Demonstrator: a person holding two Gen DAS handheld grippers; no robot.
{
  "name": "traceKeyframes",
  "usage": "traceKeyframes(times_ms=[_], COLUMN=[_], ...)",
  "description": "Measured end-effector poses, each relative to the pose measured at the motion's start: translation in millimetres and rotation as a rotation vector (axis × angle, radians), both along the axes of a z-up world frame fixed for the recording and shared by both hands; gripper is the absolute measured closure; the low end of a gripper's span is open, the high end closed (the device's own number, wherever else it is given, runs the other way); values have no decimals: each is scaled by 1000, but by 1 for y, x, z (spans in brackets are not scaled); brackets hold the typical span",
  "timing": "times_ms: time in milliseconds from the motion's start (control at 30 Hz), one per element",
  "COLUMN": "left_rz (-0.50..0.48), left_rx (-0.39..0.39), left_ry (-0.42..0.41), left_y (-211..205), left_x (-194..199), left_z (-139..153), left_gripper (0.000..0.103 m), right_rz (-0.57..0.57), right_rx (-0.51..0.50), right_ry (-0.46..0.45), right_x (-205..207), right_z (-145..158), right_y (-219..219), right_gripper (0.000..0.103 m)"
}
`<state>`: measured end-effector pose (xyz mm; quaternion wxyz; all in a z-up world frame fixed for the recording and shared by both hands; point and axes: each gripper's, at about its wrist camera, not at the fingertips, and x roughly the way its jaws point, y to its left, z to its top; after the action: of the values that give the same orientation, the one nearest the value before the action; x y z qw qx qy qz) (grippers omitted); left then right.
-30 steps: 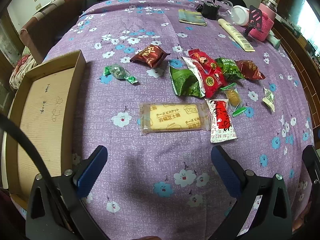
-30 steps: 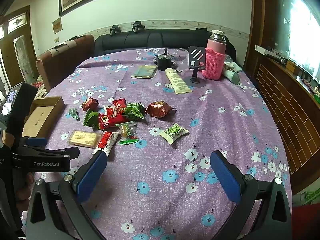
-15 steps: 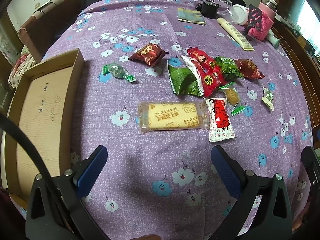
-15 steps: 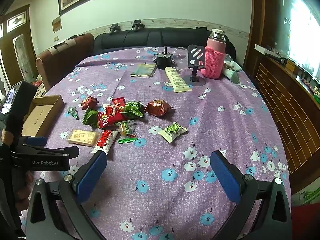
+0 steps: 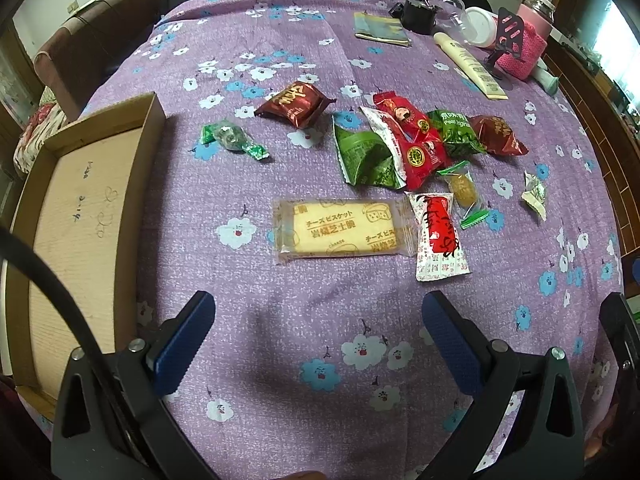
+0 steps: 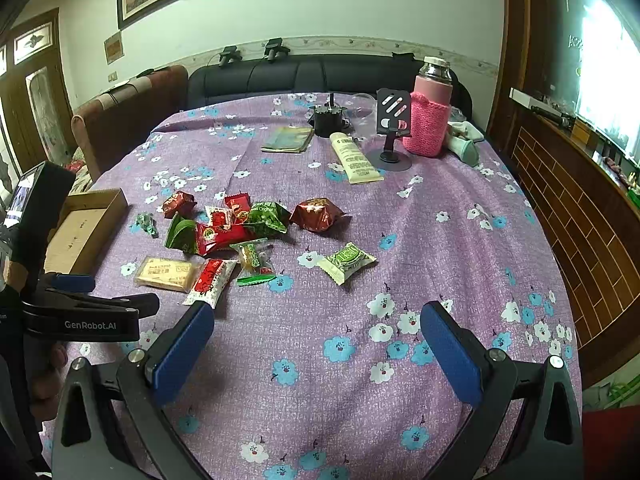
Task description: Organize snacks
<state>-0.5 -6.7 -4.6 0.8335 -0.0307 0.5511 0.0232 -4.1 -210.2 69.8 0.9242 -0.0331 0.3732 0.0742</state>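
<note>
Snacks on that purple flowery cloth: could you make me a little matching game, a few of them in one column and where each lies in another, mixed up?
Things:
1. cheese biscuit pack
2. green twisted candy
3. pale green-labelled packet
4. cardboard tray

Places:
A. apart from the pile, on its right
B. at the cloth's left edge, nothing in it
C. nearest the open left tool, beside the red-and-white packet
D. between the tray and the pile

Pairs: 1-C, 2-D, 3-A, 4-B
</note>
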Motion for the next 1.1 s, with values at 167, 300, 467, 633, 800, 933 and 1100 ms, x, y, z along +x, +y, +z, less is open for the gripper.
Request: traceKeyframes(times_ms=[167, 300, 467, 633, 800, 933, 1100], left_rz=[-25, -22, 54, 54, -30, -10, 56], left_rx=[-78, -221, -197, -113, 7, -39, -187], left_ry=[7, 13, 14, -11, -63, -36, 48], left_y=[1, 7, 10, 11, -1, 9, 30], left_x=[-1, -5, -7, -7, -6, -4, 5], left_z=[-5, -12, -13, -10, 1, -2, -15], left_gripper=[0, 0, 0, 0, 0, 0, 0], right_rz=[0, 3, 5, 8, 4, 5, -5], right_rx=[0, -1, -3, -1, -1, 9, 9], right_ry=[1, 3, 3, 2, -2, 25, 39], right_x=[0, 0, 0, 2, 6, 14, 28], right_z=[-1, -2, -3, -2, -1, -2, -4], right_y=[0, 0, 0, 1, 2, 0, -5], right_gripper=[0, 0, 0, 0, 0, 0, 0])
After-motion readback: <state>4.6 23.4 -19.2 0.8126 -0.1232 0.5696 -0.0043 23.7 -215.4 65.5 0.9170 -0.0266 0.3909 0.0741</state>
